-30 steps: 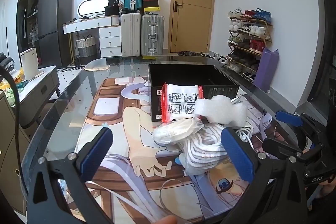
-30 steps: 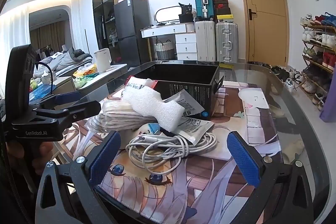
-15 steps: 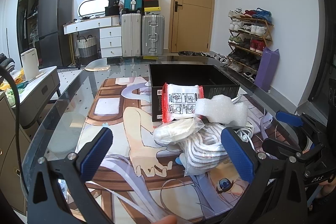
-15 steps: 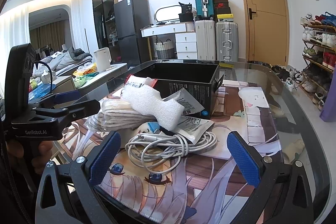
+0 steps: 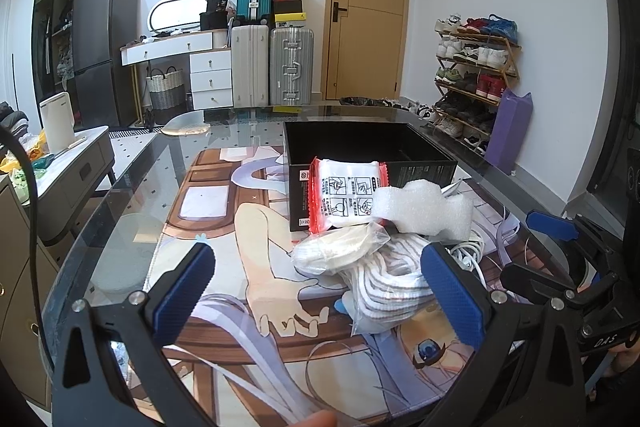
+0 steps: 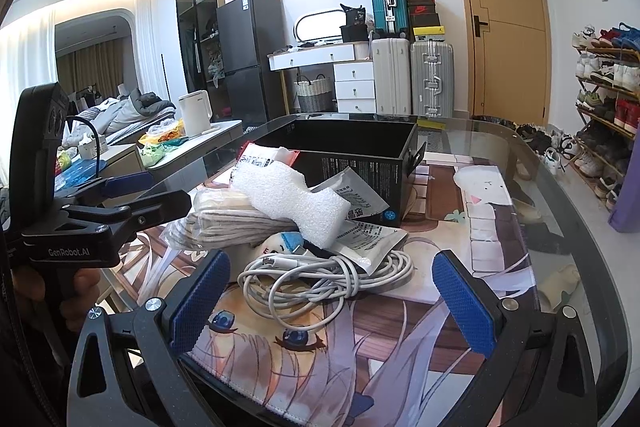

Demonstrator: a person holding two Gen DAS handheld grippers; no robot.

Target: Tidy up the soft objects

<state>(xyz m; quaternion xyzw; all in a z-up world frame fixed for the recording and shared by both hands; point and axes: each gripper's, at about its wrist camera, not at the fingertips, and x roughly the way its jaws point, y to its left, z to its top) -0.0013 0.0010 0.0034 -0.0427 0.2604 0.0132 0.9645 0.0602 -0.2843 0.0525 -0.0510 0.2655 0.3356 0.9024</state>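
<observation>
A pile of soft items lies on the printed mat in front of an open black box (image 5: 360,147) (image 6: 360,143). On top is a white foam piece (image 5: 424,207) (image 6: 292,195). Under it are a red-edged white packet (image 5: 344,191), bagged striped cloth (image 5: 384,283) (image 6: 236,215), and a coiled white cable (image 6: 320,275). My left gripper (image 5: 320,287) is open and empty, just short of the pile. My right gripper (image 6: 328,295) is open and empty, near the cable. Each gripper shows in the other's view, the right one (image 5: 560,267) and the left one (image 6: 100,211).
The glass table (image 5: 120,187) carries an anime desk mat (image 6: 480,227). Grey foil packets (image 6: 360,199) lean on the box. A side cabinet with a white kettle (image 5: 58,123) stands left; a shoe rack (image 5: 472,75) and purple bag stand right.
</observation>
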